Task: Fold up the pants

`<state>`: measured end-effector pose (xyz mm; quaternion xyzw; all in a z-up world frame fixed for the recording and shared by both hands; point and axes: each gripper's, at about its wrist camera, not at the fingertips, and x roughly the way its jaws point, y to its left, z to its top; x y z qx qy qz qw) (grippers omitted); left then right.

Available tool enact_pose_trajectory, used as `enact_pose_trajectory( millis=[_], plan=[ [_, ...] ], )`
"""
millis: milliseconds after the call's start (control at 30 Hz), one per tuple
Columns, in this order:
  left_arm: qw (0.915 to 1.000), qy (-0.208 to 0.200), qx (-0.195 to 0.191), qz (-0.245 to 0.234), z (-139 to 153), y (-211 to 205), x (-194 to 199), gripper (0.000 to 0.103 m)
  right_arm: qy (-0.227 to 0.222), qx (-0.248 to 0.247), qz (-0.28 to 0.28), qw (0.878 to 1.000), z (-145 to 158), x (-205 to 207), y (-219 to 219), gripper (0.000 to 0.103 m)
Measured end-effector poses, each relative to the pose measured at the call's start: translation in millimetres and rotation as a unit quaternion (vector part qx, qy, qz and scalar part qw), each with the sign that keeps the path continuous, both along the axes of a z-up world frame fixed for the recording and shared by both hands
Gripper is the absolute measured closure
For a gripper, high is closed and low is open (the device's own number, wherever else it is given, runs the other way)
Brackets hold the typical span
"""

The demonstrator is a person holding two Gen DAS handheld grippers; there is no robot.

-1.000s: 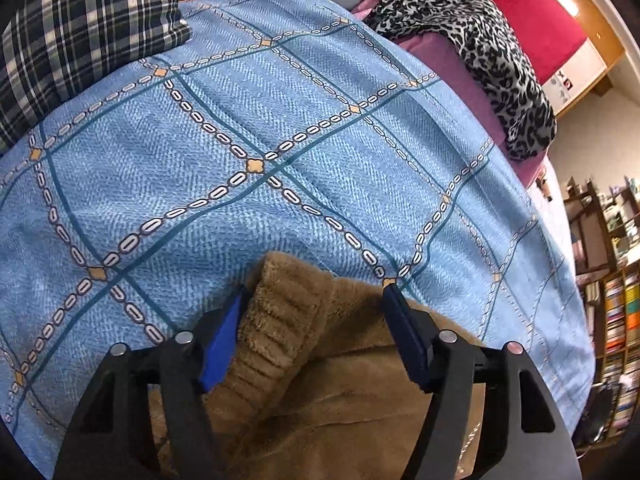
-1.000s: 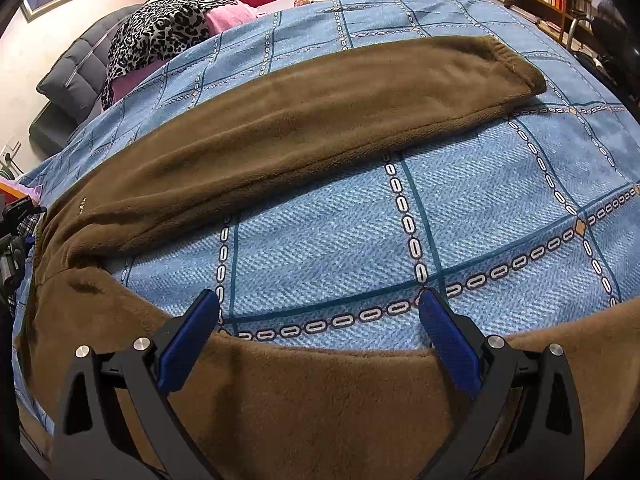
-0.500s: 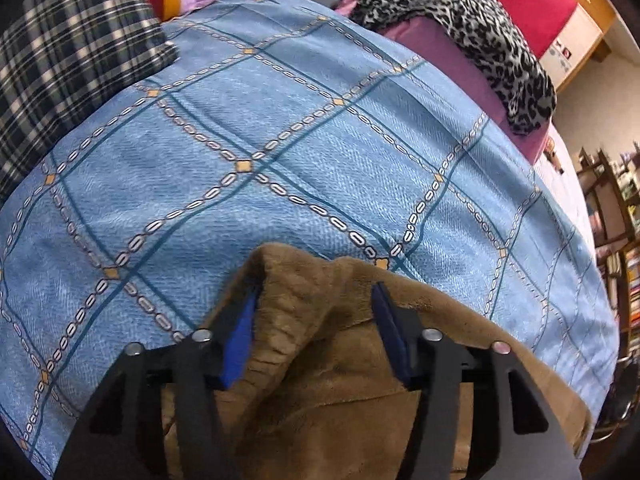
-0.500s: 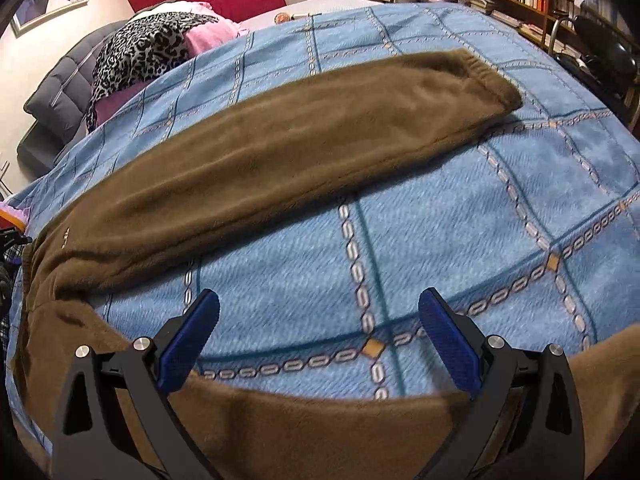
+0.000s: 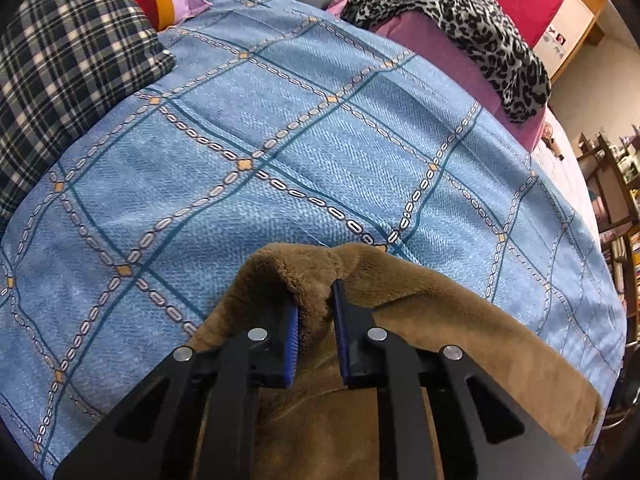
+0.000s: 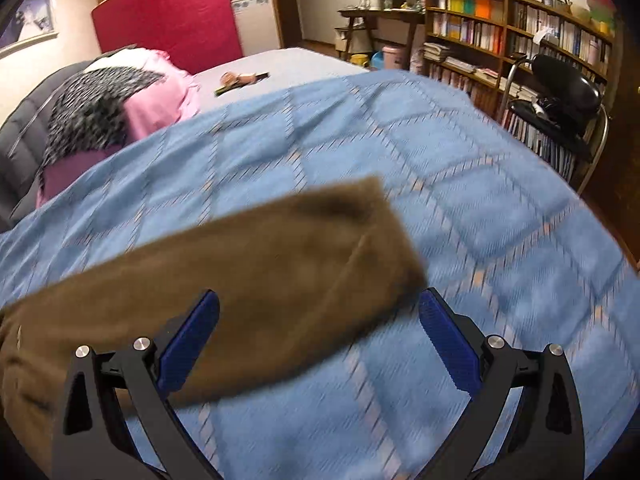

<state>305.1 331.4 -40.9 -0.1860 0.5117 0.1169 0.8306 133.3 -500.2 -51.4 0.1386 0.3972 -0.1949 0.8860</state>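
Brown fleece pants [image 5: 400, 360] lie on a blue patterned bedspread [image 5: 280, 140]. My left gripper [image 5: 316, 316] is shut on a bunched fold at the pants' upper edge, with the fabric pinched between the blue pads [image 5: 294, 340]. In the right wrist view one pant leg [image 6: 240, 264] stretches across the bedspread [image 6: 480, 220] to its cuff at centre. My right gripper [image 6: 316, 332] is open and empty, its fingers wide apart just above that leg. The right view is motion-blurred.
A plaid cloth [image 5: 60, 60] lies at the left of the bed. Leopard-print and pink bedding [image 5: 460, 20] is piled at the head by a red headboard [image 6: 168, 16]. Bookshelves [image 6: 520, 40] and a black chair [image 6: 560, 92] stand to the right.
My left gripper closed on the pants' edge fold. My right gripper moved forward over the far pant leg and rose, and the near leg dropped out of its view.
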Motion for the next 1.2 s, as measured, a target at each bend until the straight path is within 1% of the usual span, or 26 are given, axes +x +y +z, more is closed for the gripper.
enact_pose_trajectory(
  millis=[33, 100, 200, 233, 267, 300, 333, 367, 400, 433, 467, 533, 633, 767, 933, 1033, 1200],
  plan=[
    [1.0000, -0.002, -0.005, 0.003, 2.0, 2.3, -2.1, 0.088, 0.007, 0.005, -0.008, 1.000, -2.3, 15.4, -17.7, 0.003],
    [0.9998, -0.006, -0.018, 0.008, 5.6, 5.8, -6.2, 0.088, 0.019, 0.013, -0.016, 1.000, -8.6, 36.0, -38.0, 0.003],
    [0.9989, -0.018, -0.041, 0.011, 10.8, 7.3, -12.6, 0.088, 0.052, 0.051, -0.031, 0.997, -30.6, 78.8, -69.3, 0.003],
    [0.9989, -0.019, -0.041, 0.011, 11.8, 6.6, -13.8, 0.088, 0.056, 0.058, -0.037, 0.996, -35.1, 83.9, -75.1, 0.003],
    [0.9990, -0.020, -0.040, 0.008, 13.8, 5.4, -16.3, 0.088, 0.060, 0.064, -0.047, 0.995, -40.5, 93.5, -83.3, 0.008],
    [0.9990, -0.020, -0.040, 0.006, 15.2, 3.5, -17.2, 0.088, 0.064, 0.066, -0.051, 0.994, -44.1, 99.9, -87.3, 0.009],
    [0.9991, -0.019, -0.037, 0.003, 17.2, 2.1, -19.1, 0.088, 0.066, 0.074, -0.050, 0.994, -48.4, 106.9, -91.0, 0.015],
    [0.9993, -0.019, -0.034, 0.000, 19.9, 0.8, -21.1, 0.088, 0.068, 0.092, -0.051, 0.992, -54.1, 112.0, -96.1, 0.031],
    [0.9993, -0.020, -0.033, -0.002, 21.9, 0.1, -22.3, 0.088, 0.072, 0.111, -0.049, 0.990, -59.4, 116.1, -101.3, 0.041],
    [0.9992, -0.023, -0.032, -0.005, 25.2, -0.2, -23.9, 0.088, 0.076, 0.125, -0.050, 0.988, -62.4, 119.0, -104.2, 0.056],
    [0.9991, -0.026, -0.032, -0.007, 27.6, 0.2, -24.9, 0.088, 0.078, 0.122, -0.055, 0.988, -61.7, 119.2, -105.7, 0.065],
    [0.9990, -0.032, -0.031, -0.006, 33.5, 1.9, -26.5, 0.088, 0.075, 0.114, -0.049, 0.989, -56.5, 117.7, -105.4, 0.075],
    [0.9988, -0.037, -0.031, -0.006, 39.4, 2.4, -28.1, 0.088, 0.059, 0.104, -0.034, 0.992, -44.8, 108.7, -104.2, 0.078],
    [0.9985, -0.048, -0.027, -0.008, 47.1, 0.4, -32.4, 0.088, 0.034, 0.089, -0.023, 0.995, -18.7, 88.7, -97.6, 0.079],
    [0.9959, -0.074, -0.052, 0.006, 60.4, 13.3, -47.6, 0.088, -0.005, 0.082, -0.025, 0.996, 15.8, 51.3, -89.0, 0.080],
    [0.9932, -0.092, -0.072, 0.010, 69.6, 23.1, -64.8, 0.088, -0.031, 0.080, -0.027, 0.996, 35.5, 19.7, -81.6, 0.080],
    [0.9891, -0.117, -0.088, 0.011, 84.5, 36.2, -101.8, 0.088, -0.070, 0.072, -0.029, 0.995, 66.2, -45.9, -66.8, 0.080]
  ],
)
